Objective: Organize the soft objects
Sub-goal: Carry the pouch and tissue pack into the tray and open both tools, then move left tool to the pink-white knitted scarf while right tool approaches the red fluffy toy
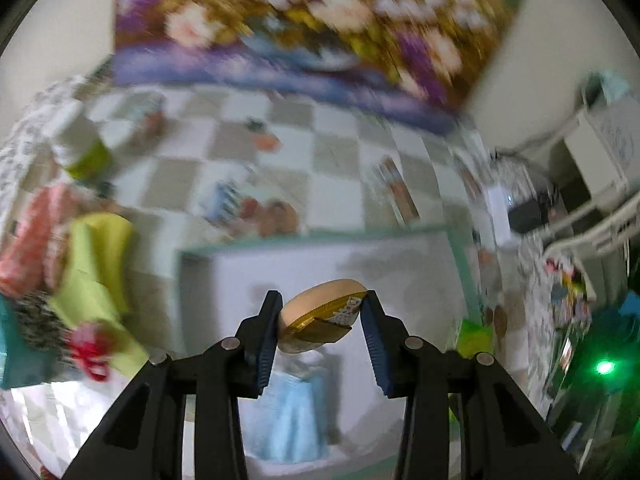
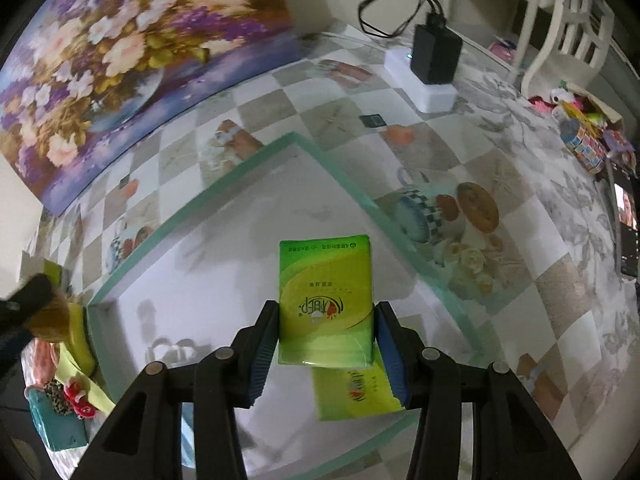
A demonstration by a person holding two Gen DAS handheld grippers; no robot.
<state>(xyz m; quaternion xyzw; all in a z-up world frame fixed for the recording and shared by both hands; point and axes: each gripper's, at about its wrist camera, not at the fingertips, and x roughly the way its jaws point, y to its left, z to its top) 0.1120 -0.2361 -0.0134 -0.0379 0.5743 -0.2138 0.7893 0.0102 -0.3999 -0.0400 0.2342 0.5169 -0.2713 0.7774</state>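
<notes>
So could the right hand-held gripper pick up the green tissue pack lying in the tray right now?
Probably not yet: the right hand-held gripper is already shut on another green tissue pack, directly above the lying one.

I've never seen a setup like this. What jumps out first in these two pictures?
A bright green tissue pack clamped in the right gripper above a white tray with a green rim. The left gripper holds a tan, gold-wrapped round thing. A big flower painting leans against the wall behind.
</notes>
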